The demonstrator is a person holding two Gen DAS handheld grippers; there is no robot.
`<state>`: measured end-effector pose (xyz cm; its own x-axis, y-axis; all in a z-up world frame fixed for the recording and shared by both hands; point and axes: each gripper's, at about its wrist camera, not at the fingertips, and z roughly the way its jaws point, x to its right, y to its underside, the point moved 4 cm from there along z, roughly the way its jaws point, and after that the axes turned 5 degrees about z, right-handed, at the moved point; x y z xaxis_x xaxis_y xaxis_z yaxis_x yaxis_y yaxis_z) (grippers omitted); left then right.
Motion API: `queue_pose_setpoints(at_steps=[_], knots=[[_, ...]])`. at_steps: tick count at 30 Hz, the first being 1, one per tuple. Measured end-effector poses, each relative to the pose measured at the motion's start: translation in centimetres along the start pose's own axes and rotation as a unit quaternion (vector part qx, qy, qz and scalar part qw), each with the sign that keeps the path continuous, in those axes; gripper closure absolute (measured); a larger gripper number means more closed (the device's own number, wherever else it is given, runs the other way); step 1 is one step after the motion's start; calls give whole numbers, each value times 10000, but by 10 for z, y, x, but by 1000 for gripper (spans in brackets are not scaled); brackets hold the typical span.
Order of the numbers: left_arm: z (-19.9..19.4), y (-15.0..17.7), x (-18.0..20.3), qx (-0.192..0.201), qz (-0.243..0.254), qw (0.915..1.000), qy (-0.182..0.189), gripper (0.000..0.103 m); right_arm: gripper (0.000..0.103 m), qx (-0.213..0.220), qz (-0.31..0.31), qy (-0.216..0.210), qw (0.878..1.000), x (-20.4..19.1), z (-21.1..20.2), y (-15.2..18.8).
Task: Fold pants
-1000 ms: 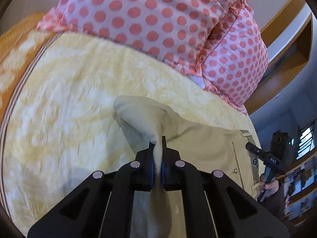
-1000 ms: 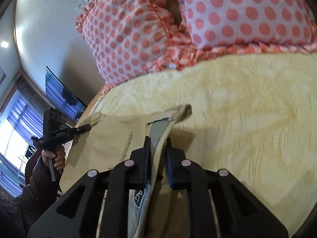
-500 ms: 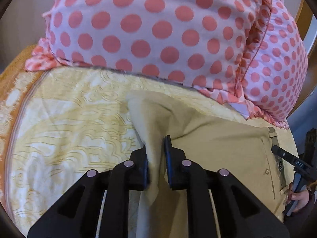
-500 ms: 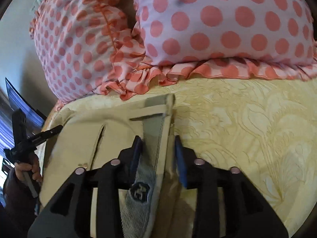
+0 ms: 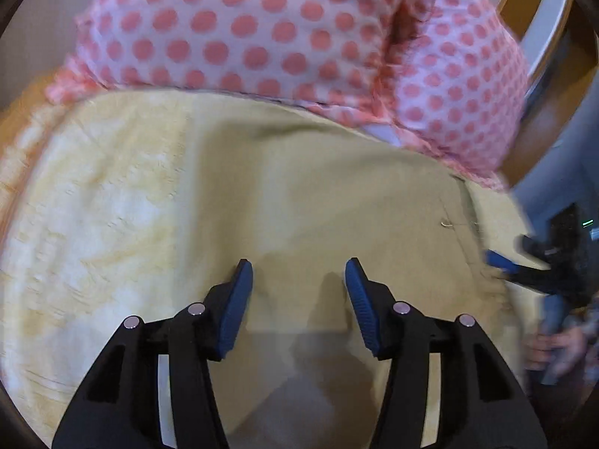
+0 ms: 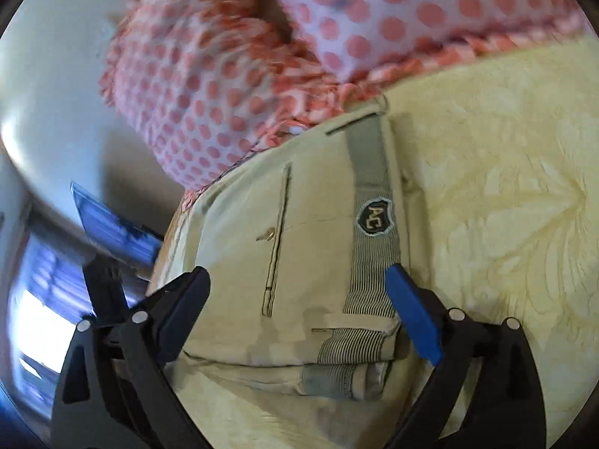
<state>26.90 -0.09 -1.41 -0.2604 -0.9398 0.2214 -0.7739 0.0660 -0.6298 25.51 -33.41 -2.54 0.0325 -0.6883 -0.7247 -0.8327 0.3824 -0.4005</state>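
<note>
Khaki pants [image 5: 337, 202] lie folded on bed [image 5: 93, 194]; left gripper [image 5: 297, 273] and right gripper [image 6: 295, 280] hover above, jaws wide, empty.

Readable marks: 1 badge on the pants

In the right wrist view, a dark shield-shaped badge [image 6: 373, 218] carries the pale letters "AC", seen turned on their side. It is sewn on the grey striped waistband [image 6: 368, 262] of the khaki pants [image 6: 239, 262], about halfway along that band and just right of the long pocket slit [image 6: 279, 239]. In the left wrist view the pants [image 5: 318, 202] are blurred and show no legible writing.
</note>
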Motion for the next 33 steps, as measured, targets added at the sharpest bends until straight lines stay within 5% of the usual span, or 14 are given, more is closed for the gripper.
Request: queue_pose_setpoints(at_steps=[4, 7, 14, 19, 26, 33], knots=[[-38, 15, 8, 355, -15, 9993, -134, 45, 2, 504, -524, 658, 9952, -28, -33, 29], [-84, 46, 21, 921, 262, 9931, -671, 18, 2, 978, -1229, 1316, 9788, -48, -56, 80], [-120, 138, 46, 1237, 636, 9831, -1187, 12, 2, 1560, -2122, 2148, 9405, -59, -50, 175], [-104, 163, 45, 1011, 639, 9849, -1251, 11, 2, 1387, -2187, 2366, 9364, -56, -30, 190], [-101, 174, 51, 1178, 768, 9780, -1543, 1, 2, 1548, -2398, 2728, 9188, -55, -23, 201], [-104, 178, 52, 1441, 735, 9733, -1631, 1, 2, 1833, -2375, 2701, 9149, -53, -25, 206]])
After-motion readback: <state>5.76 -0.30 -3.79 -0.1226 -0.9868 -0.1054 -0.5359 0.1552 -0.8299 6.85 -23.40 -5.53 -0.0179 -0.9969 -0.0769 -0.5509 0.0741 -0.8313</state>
